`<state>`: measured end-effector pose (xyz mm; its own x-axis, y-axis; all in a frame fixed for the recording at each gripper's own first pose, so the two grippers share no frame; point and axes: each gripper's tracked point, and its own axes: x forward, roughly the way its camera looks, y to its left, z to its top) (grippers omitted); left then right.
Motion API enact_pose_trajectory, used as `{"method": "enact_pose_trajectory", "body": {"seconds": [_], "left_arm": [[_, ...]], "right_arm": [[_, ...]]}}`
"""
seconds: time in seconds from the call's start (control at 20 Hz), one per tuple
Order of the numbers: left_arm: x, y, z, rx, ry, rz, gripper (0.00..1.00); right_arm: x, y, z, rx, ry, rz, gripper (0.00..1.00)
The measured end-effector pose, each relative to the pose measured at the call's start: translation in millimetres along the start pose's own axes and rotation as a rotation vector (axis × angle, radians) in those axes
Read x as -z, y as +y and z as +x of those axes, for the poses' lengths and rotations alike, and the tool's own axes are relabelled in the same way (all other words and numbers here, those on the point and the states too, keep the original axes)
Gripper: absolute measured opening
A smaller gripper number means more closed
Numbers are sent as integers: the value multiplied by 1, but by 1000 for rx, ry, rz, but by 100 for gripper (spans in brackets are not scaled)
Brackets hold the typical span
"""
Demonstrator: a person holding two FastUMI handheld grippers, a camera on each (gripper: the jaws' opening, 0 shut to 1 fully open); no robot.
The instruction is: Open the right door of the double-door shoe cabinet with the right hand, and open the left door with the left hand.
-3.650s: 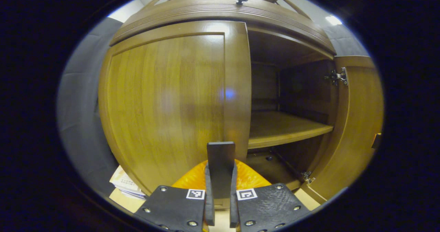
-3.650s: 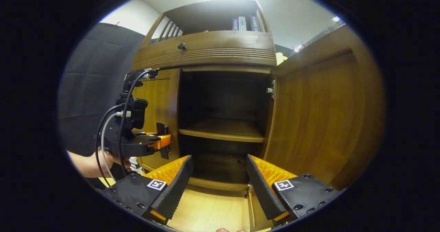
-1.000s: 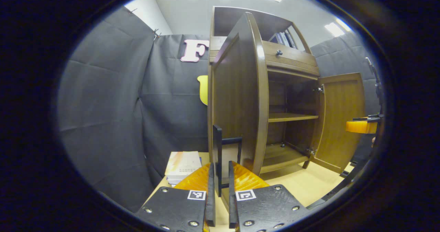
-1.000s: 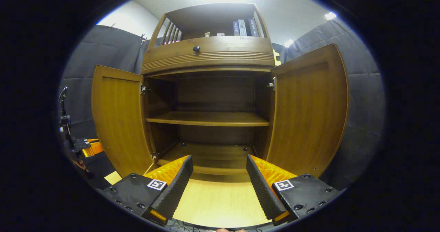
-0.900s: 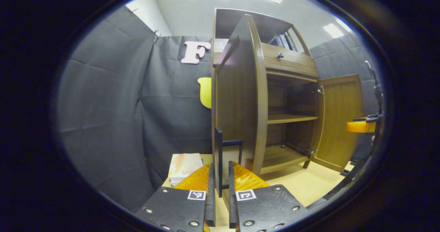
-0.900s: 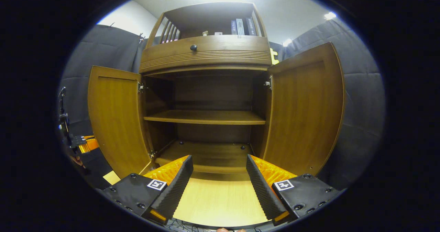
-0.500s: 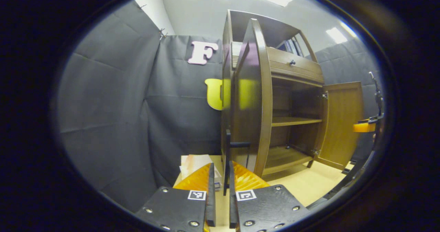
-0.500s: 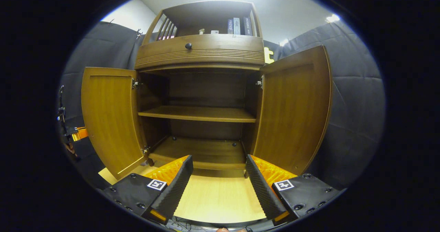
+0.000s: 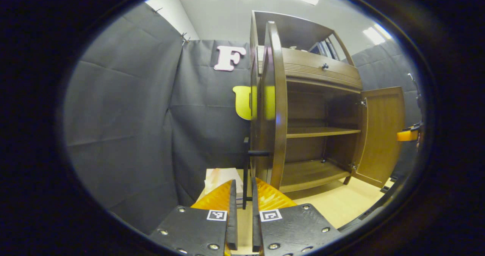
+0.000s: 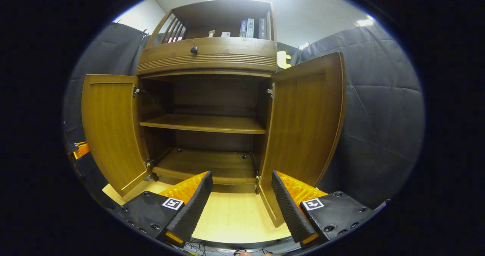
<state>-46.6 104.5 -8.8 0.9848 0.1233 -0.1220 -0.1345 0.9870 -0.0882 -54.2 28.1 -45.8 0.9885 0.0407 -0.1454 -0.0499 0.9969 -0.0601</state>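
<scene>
Looking along your left gripper [image 9: 242, 195], its fingers stand nearly together at the bottom centre, with the thin dark handle [image 9: 246, 172] of the left door [image 9: 273, 108] running down into the narrow gap; whether both fingers press it, I cannot tell. That door is seen edge-on at frame centre, swung wide. Your right gripper [image 10: 241, 195] is spread wide at the bottom of its view, holding nothing, above the pale floor [image 10: 235, 218]. The shoe cabinet [image 10: 206, 58] fills the centre, the right door [image 10: 307, 123] swung out too. Its middle shelf [image 10: 202, 123] and bottom board [image 10: 204, 163] lie bare. Books [image 10: 251, 27] stand in the top compartment, upper centre.
</scene>
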Motion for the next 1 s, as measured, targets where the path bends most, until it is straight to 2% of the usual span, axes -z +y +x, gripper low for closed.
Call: {"method": "enact_pose_trajectory", "body": {"seconds": [0.15, 0.35, 0.45, 0.6, 0.75, 1.0], "left_arm": [[-23, -3, -33, -57, -23, -19, 16], [-57, -22, -72, -130, -51, -59, 18], [-81, -37, -85, -171, -91, -67, 19], [-116, -73, -88, -168, -155, -40, 38], [-136, -108, -84, -165, -184, -36, 52], [-137, -157, -65, -157, -162, -56, 76]], "right_arm": [[-2, -13, 3, 13, -6, 20, 98], [-19, -31, 9, 26, -87, 80, 97], [-22, -30, 15, -26, -84, 81, 96], [-24, -41, 18, -69, -91, 37, 97], [-26, -50, 17, -111, -94, 45, 97], [-21, -61, 11, -168, -94, 70, 98]]}}
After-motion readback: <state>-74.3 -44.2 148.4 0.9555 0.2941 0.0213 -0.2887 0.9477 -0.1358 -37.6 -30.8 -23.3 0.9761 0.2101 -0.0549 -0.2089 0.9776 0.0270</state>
